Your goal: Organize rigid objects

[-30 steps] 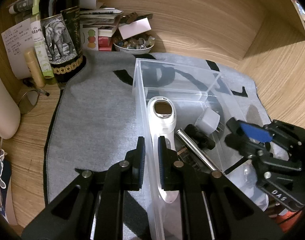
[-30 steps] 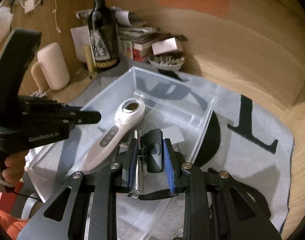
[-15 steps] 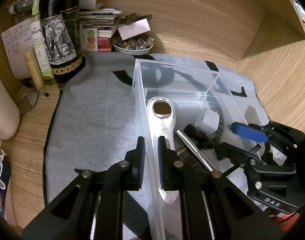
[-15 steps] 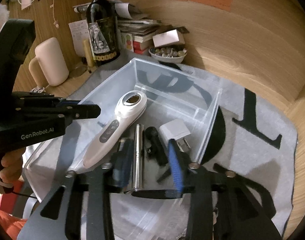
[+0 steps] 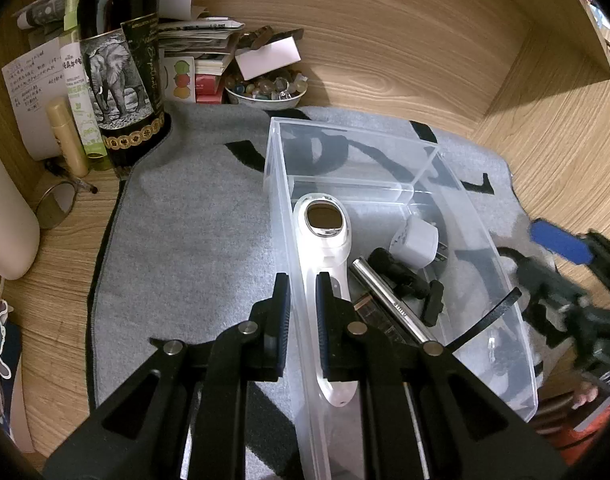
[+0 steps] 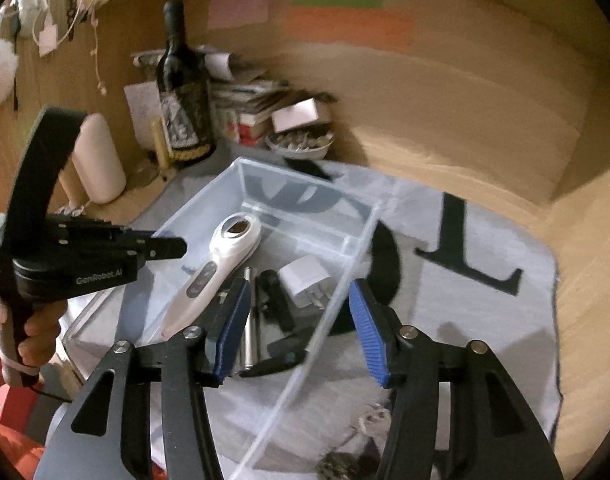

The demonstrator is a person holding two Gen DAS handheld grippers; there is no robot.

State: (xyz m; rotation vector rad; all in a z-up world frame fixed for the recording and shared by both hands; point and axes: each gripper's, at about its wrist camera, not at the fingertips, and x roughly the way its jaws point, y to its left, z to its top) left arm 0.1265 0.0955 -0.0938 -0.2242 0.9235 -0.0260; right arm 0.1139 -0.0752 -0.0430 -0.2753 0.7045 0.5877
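A clear plastic bin [image 5: 477, 216] [image 6: 305, 192] stands on a grey mat. In it lie a white handheld device [image 5: 325, 240] [image 6: 221, 256], a silver metal tube [image 5: 389, 300] [image 6: 249, 320], a black clip-like piece [image 5: 405, 276] [image 6: 275, 296] and a white plug adapter [image 5: 415, 238] [image 6: 305, 276]. My left gripper [image 5: 301, 316] is shut on the bin's left wall. My right gripper [image 6: 299, 328] is open and empty above the bin's right wall; it also shows in the left wrist view [image 5: 561, 248].
A dark wine bottle [image 5: 121, 68] [image 6: 183, 92], a bowl of stones [image 5: 265, 90], stacked books and papers stand at the back by the wooden wall. A beige cylinder [image 6: 99, 158] stands at the left. The grey mat [image 5: 193, 240] has black letters.
My right gripper let go of the black clip-like piece in the bin, opened wide and drew back up and to the right. The left gripper stayed on the bin wall.
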